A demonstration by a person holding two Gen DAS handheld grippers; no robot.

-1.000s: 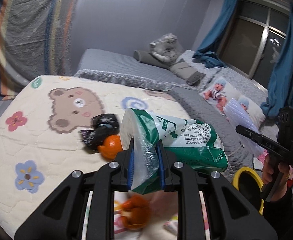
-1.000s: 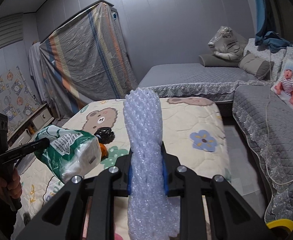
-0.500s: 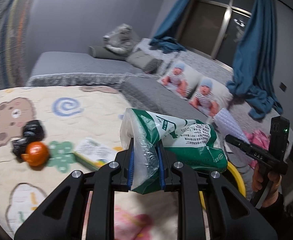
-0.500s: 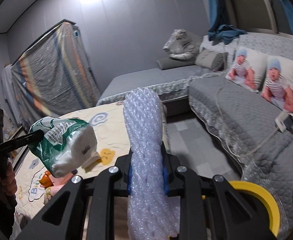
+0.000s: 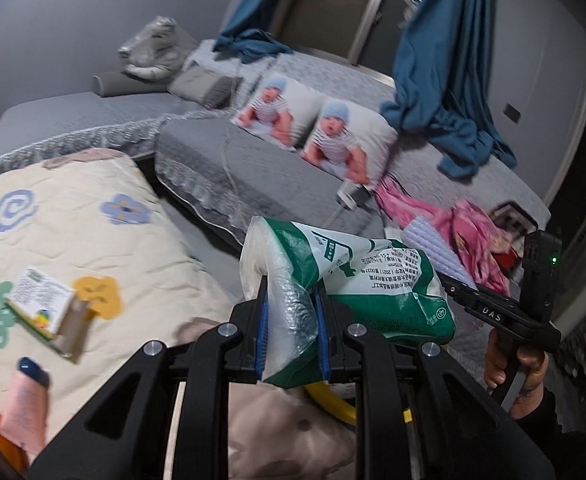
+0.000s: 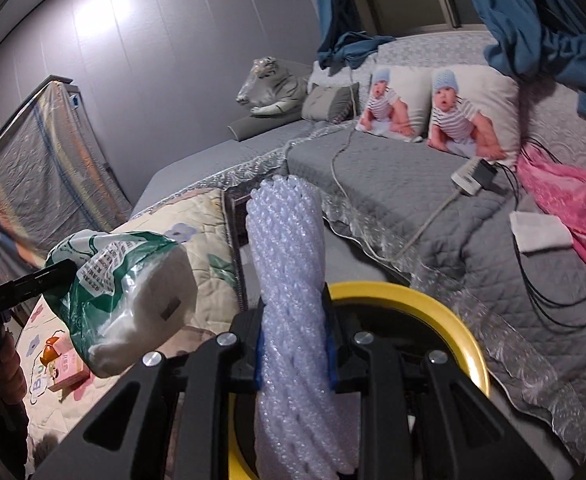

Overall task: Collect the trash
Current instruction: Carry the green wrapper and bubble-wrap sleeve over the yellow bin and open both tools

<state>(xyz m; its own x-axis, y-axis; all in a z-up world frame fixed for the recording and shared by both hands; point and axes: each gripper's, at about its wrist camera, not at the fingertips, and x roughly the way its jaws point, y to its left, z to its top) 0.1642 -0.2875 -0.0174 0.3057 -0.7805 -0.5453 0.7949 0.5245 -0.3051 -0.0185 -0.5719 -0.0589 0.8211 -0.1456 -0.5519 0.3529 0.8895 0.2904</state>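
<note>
Left wrist view: left gripper (image 5: 291,332) jaws clamp green-white bag (image 5: 357,276); small box (image 5: 47,306) on quilt (image 5: 73,232). Right wrist view: right gripper (image 6: 295,344) jaws pinch bubble wrap roll (image 6: 289,280) above yellow bin (image 6: 445,320) rim, mostly uncovered.

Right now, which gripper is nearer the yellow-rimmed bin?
Right. The right gripper, shut on the bubble wrap roll, hangs directly over the yellow-rimmed bin; the left gripper, holding the green-and-white bag, sits off to the bin's left.

Both grippers — left gripper (image 5: 291,334), right gripper (image 6: 293,346) — are matte black, with silver screws and blue finger pads (image 5: 261,334).
</note>
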